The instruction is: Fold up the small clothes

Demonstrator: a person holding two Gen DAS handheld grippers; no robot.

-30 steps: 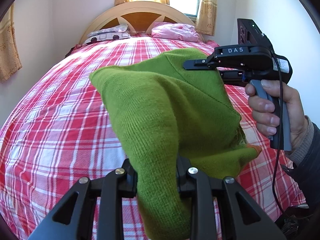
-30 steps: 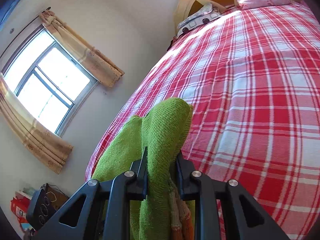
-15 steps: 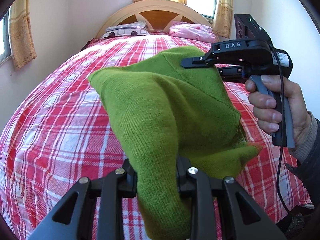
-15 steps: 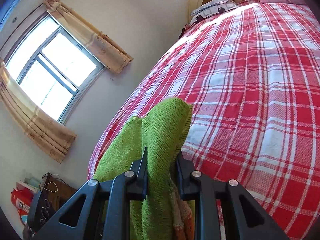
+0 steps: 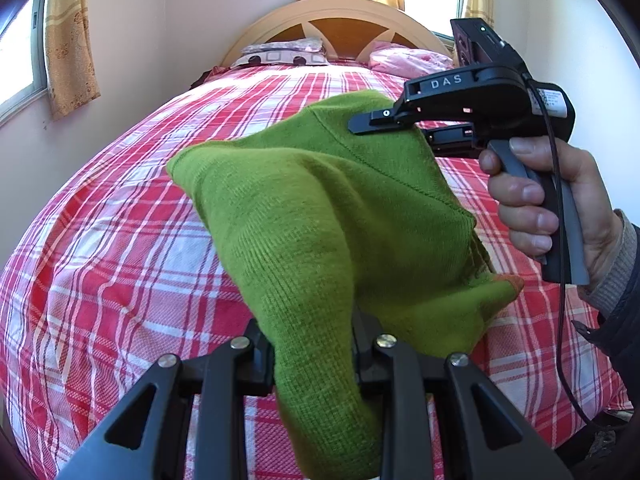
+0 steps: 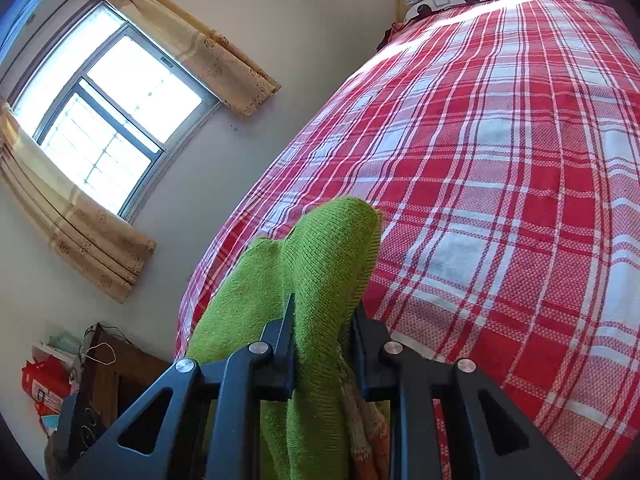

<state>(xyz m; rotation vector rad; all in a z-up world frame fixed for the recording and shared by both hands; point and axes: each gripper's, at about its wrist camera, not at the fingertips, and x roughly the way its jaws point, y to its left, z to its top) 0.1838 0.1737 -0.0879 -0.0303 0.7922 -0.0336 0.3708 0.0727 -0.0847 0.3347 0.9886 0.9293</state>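
Carrying the green knit garment (image 5: pixel 320 216) aloft over the plaid bed (image 5: pixel 112 240), you've got both grippers clamped on it.
Left wrist view: left gripper (image 5: pixel 312 354) pinches one end, right gripper (image 5: pixel 372 124) the far corner; lay it flat next. Right wrist view: right gripper (image 6: pixel 322 334) bites fabric; open bedspread ahead, bed edge and wall left.

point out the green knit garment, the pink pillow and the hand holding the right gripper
green knit garment (image 5: pixel 304 216), left wrist view, middle of the raised knit
pink pillow (image 5: pixel 408 58), left wrist view, its top, right of the headboard
hand (image 5: pixel 560 200), left wrist view, fingers around the grey handle
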